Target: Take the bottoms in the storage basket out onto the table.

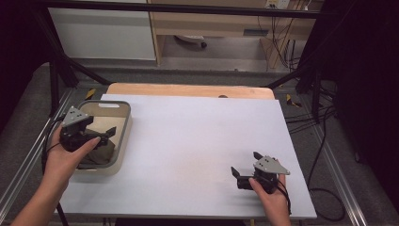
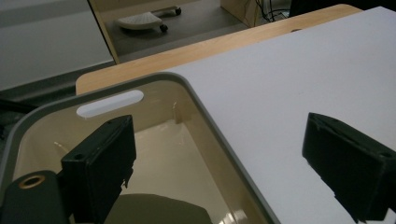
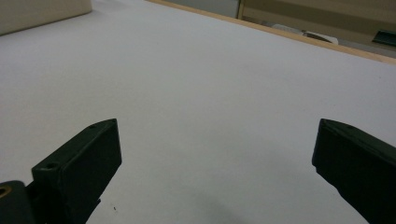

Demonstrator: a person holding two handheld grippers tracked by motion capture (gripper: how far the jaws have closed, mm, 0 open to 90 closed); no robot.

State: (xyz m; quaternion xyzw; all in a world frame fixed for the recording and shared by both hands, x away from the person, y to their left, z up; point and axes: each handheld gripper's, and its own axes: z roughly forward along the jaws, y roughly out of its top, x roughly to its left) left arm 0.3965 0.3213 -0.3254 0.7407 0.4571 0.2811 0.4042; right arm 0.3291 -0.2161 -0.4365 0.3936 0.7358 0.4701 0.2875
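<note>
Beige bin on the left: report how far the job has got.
Done: a dark olive item lies inside the beige bin. In hand: nothing; the left gripper hangs open over the bin, and the right gripper sits open over the white table. Left: no other item shows on the table.

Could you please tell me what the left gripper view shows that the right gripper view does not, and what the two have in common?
The left gripper view alone looks into the beige bin, showing its handle slot, an olive-green cloth at its bottom, and the left gripper open across the bin's near wall. The right gripper view alone has the right gripper open above bare surface, holding nothing. Both share the white table cover and the wooden table edge beyond it.
</note>
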